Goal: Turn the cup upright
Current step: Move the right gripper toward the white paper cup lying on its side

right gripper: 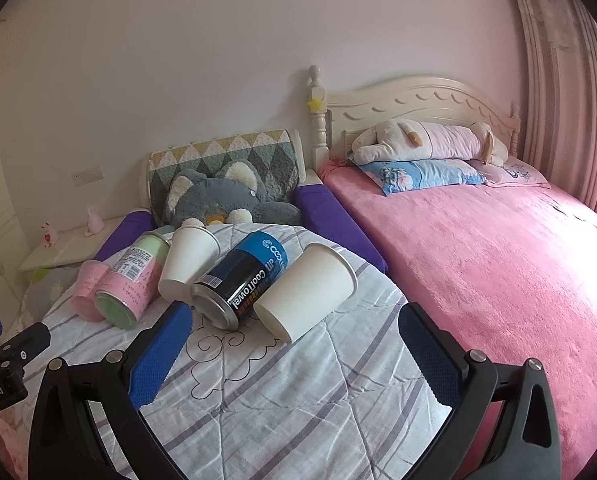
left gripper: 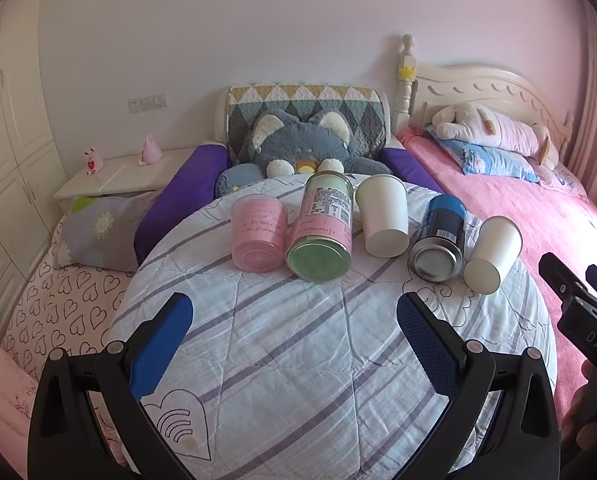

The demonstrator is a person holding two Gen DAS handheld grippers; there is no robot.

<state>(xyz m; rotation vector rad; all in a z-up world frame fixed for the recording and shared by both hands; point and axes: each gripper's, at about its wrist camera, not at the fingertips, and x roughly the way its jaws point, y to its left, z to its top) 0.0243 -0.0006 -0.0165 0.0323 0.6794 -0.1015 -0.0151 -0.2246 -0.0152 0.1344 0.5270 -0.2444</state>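
Observation:
Several containers lie on their sides in a row on a striped quilt [left gripper: 298, 340]: a pink cup [left gripper: 258, 232], a green and pink jar [left gripper: 322, 232], a white paper cup [left gripper: 382, 216], a blue and black can [left gripper: 438, 236] and a second white paper cup [left gripper: 492, 254]. Their bases face me. The right wrist view shows the near white cup [right gripper: 310, 288], the can [right gripper: 242, 280], the other white cup [right gripper: 188, 262], the jar [right gripper: 132, 280] and the pink cup [right gripper: 88, 290]. My left gripper [left gripper: 294, 312] is open and empty short of the row. My right gripper [right gripper: 296, 328] is open and empty, just short of the near white cup.
A grey plush cat [left gripper: 298, 148] sits behind the row against a quilted headrest. Purple bolsters [left gripper: 178, 200] flank the quilt. A pink bed [right gripper: 478, 280] with pillows and a plush lies to the right. A white nightstand [left gripper: 114, 176] stands at the left.

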